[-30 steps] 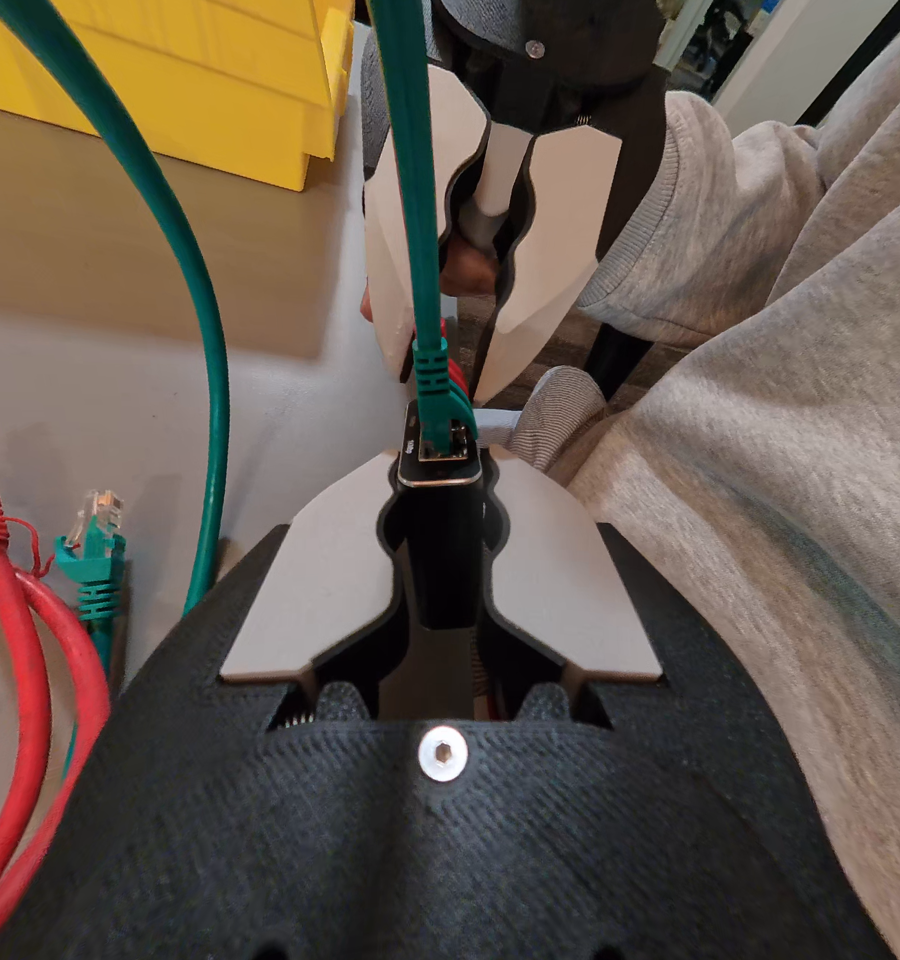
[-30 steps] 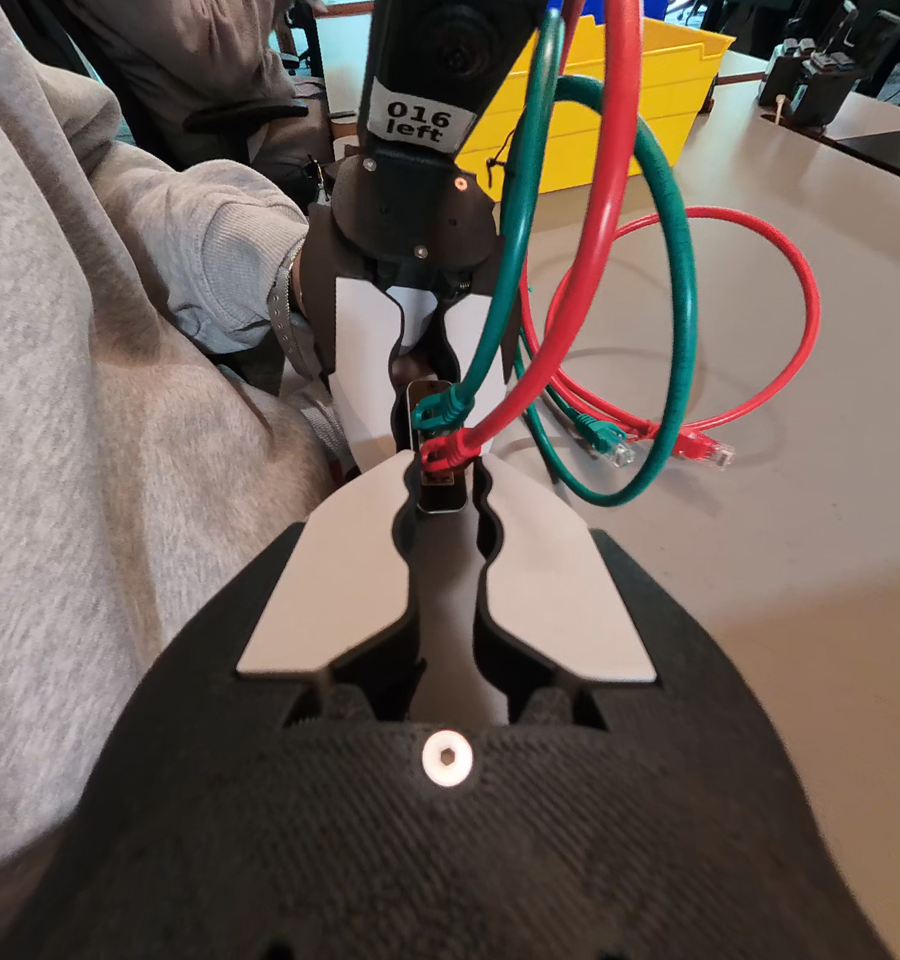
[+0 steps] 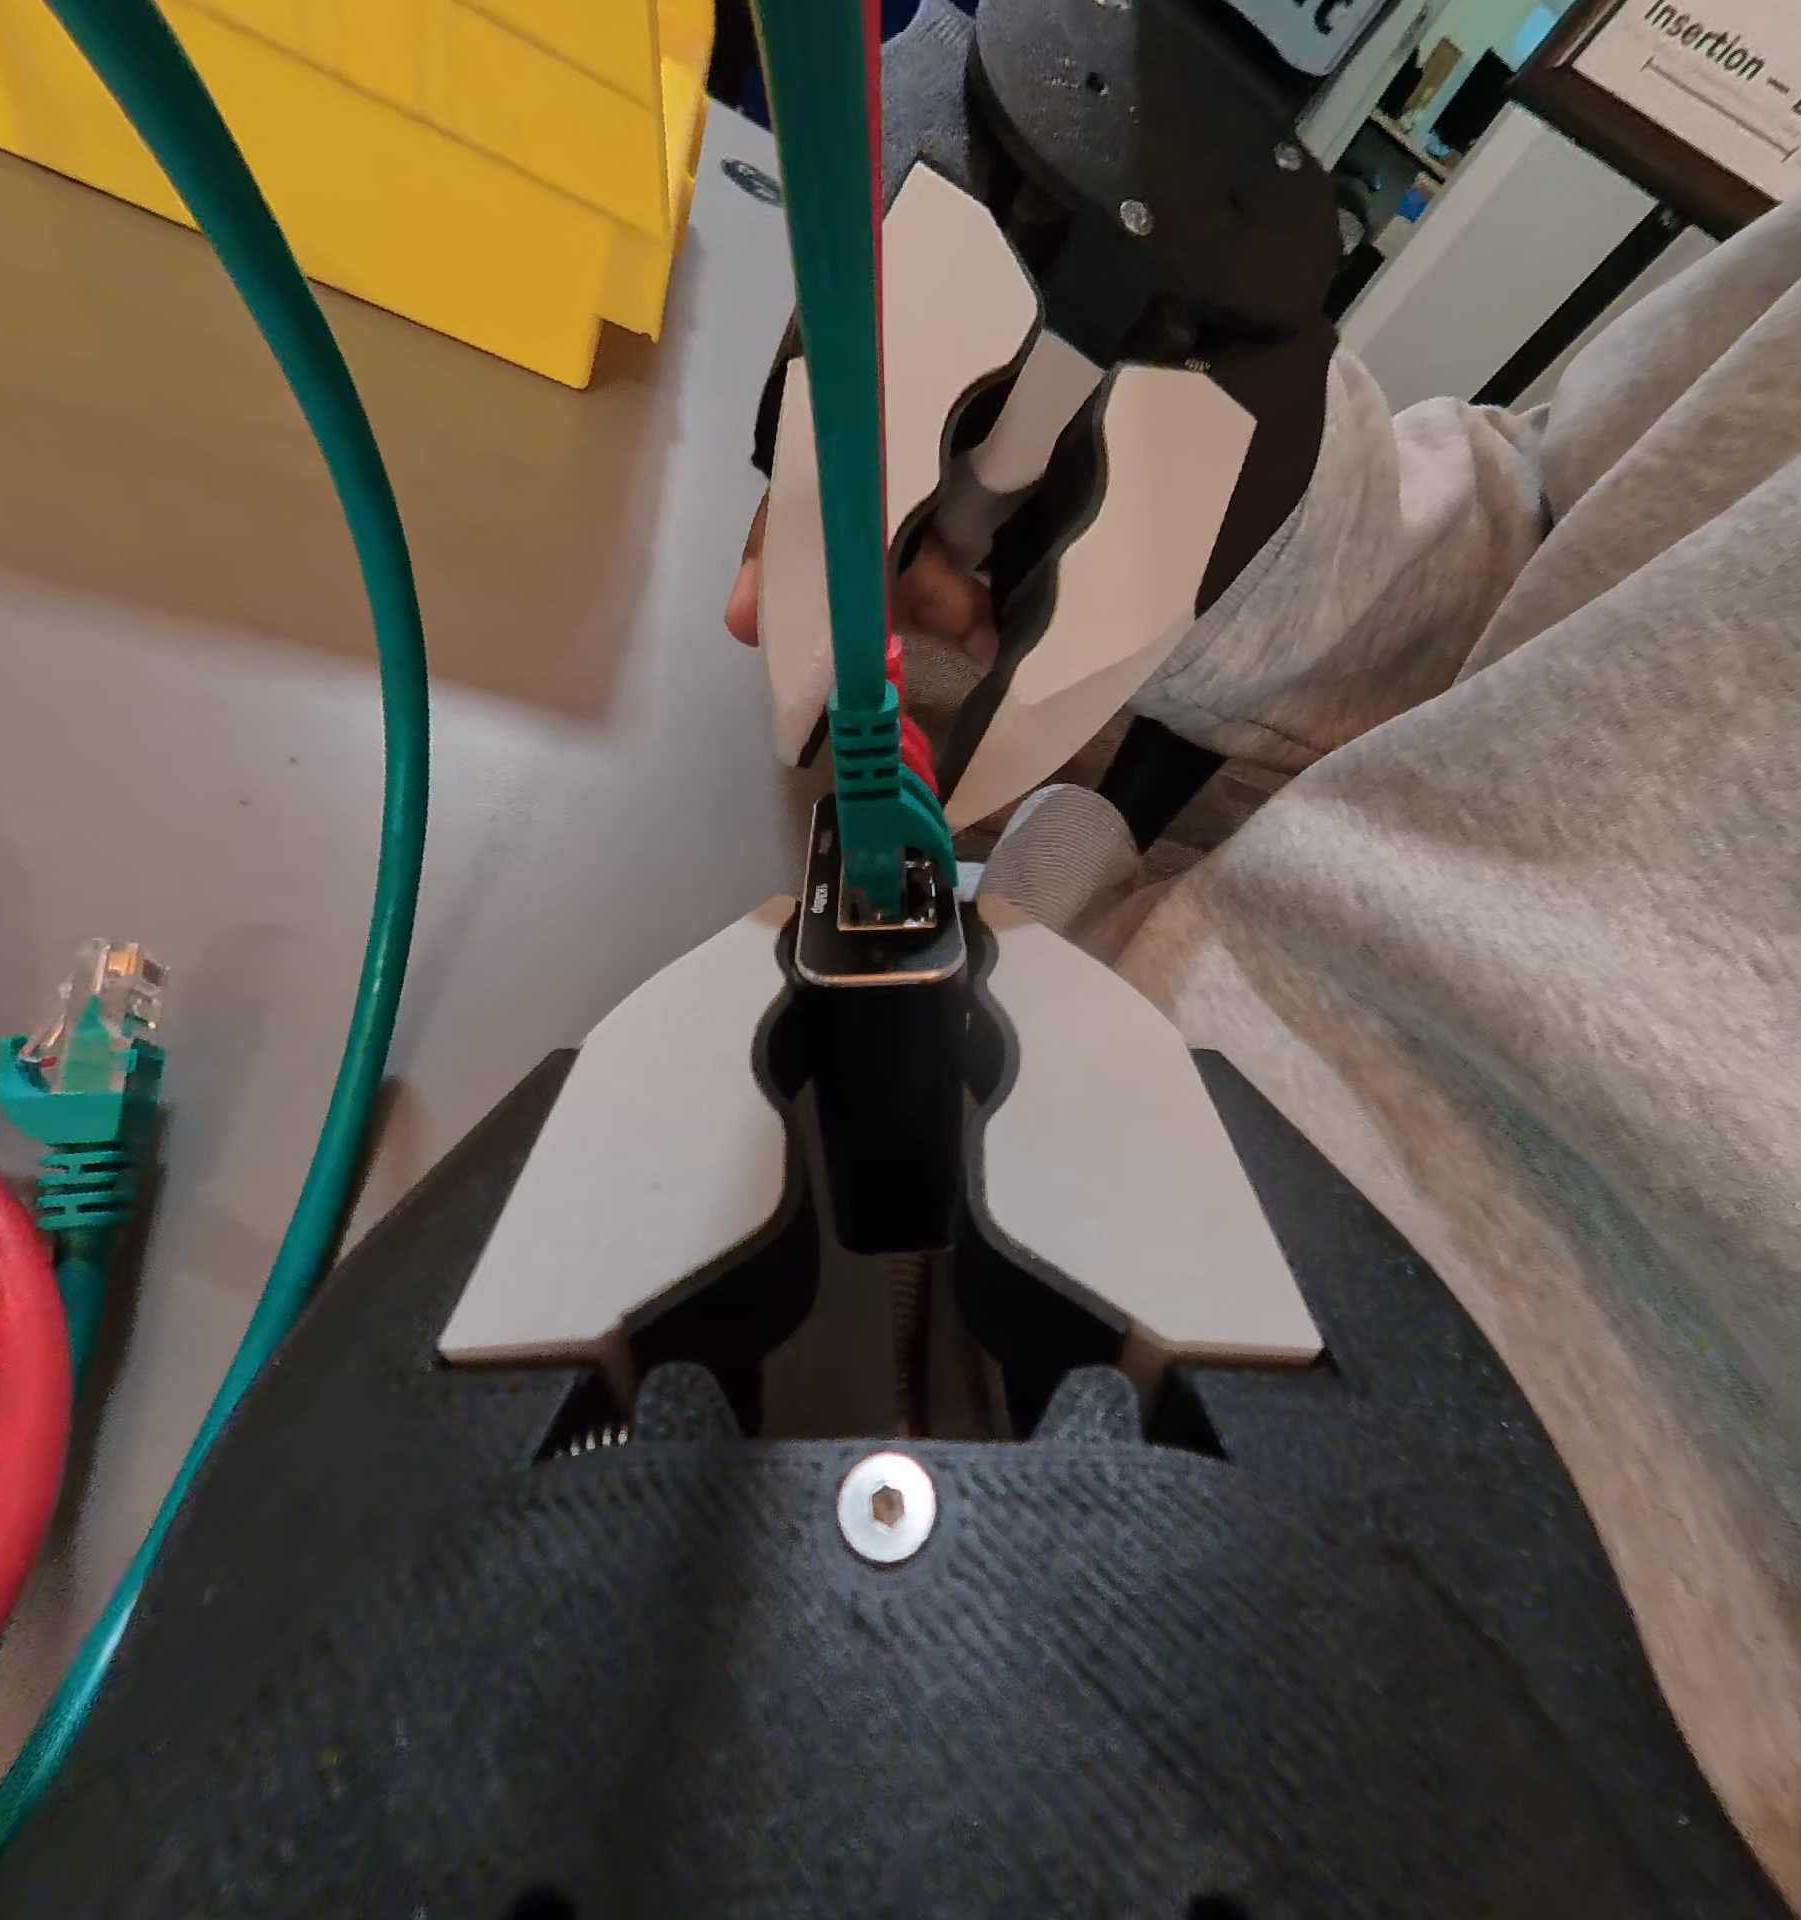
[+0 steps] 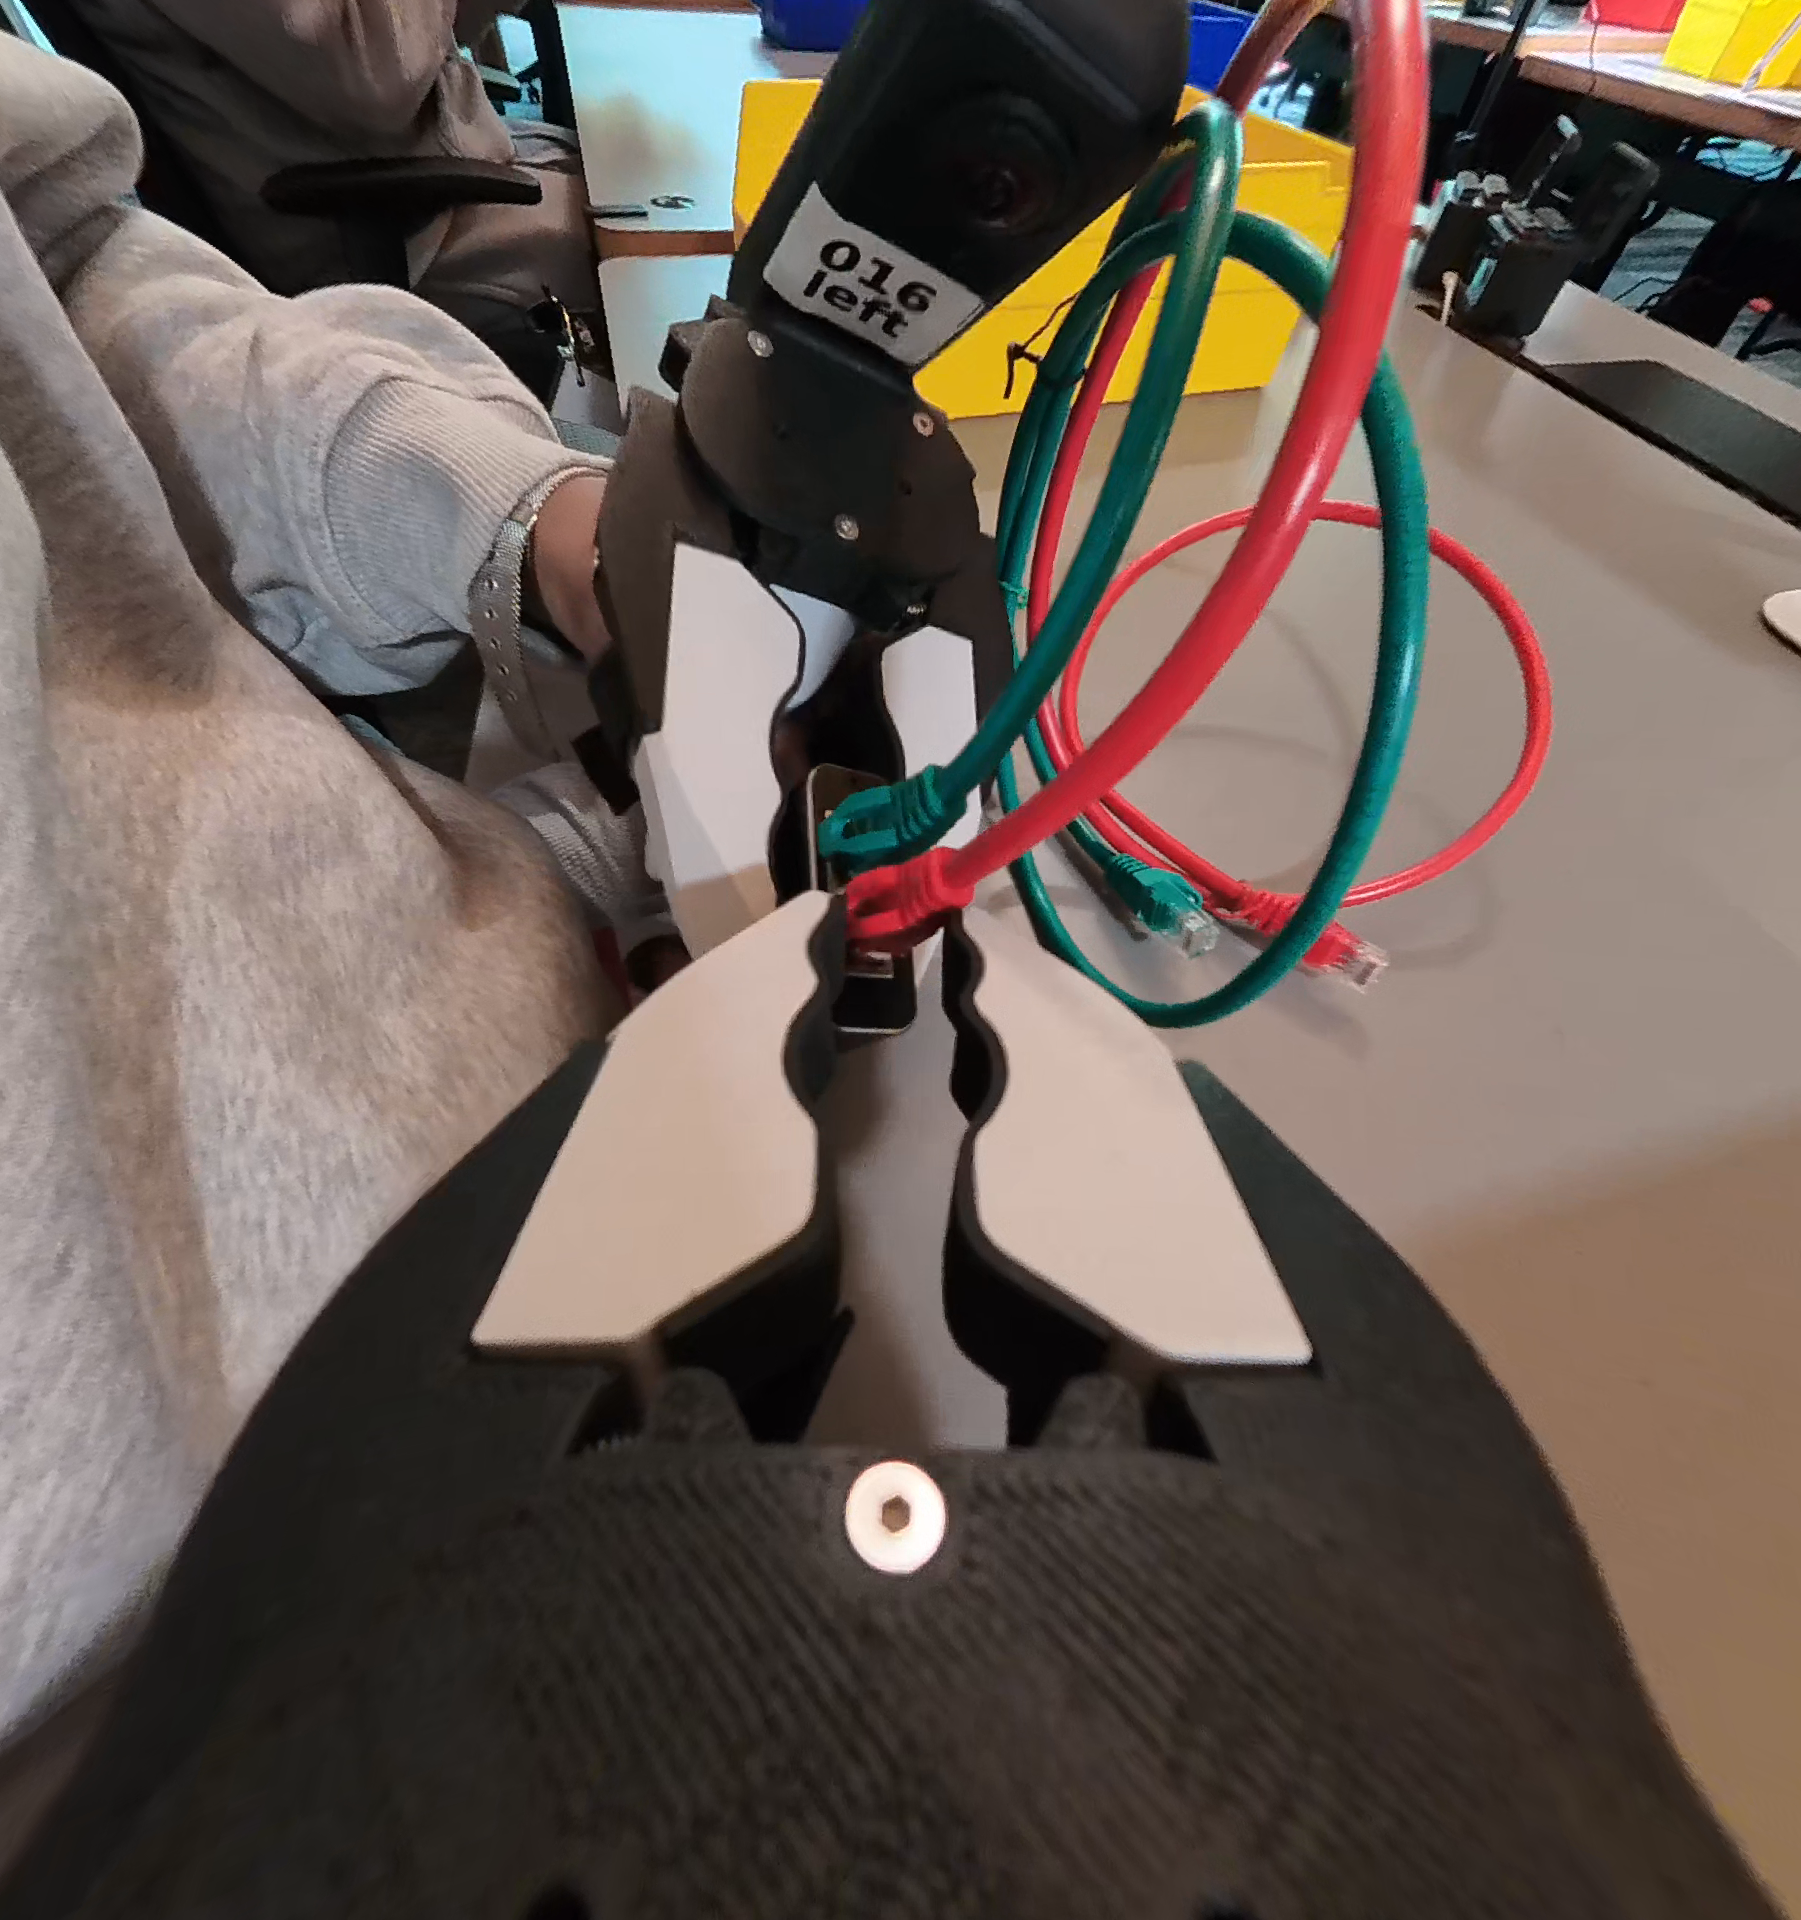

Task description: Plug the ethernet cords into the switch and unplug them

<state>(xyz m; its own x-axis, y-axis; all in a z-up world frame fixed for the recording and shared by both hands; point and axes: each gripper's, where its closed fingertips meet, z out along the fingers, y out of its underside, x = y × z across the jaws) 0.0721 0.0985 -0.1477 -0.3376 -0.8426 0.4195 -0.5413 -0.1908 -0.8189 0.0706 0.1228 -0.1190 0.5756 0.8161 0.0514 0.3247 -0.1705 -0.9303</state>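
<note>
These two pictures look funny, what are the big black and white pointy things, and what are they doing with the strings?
They are tongs that a person in a grey sweatshirt squeezes, one in each hand. Each carries a camera looking along its fingers, so each picture is one tool's view. The left tongs grip a small black box, the switch. A green network cable and a red network cable are plugged into it. The right tongs are open, right by the red plug. The cables' loose ends lie on the grey table, near a yellow plastic bin.

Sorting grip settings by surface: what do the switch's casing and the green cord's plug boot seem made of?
Switch: looks like smooth black metal or hard plastic; the bright, shiny rim around its port face hints at metal, uncertain. Green plug boot: soft matte rubbery plastic, judging by its moulded strain-relief ribs.
</note>
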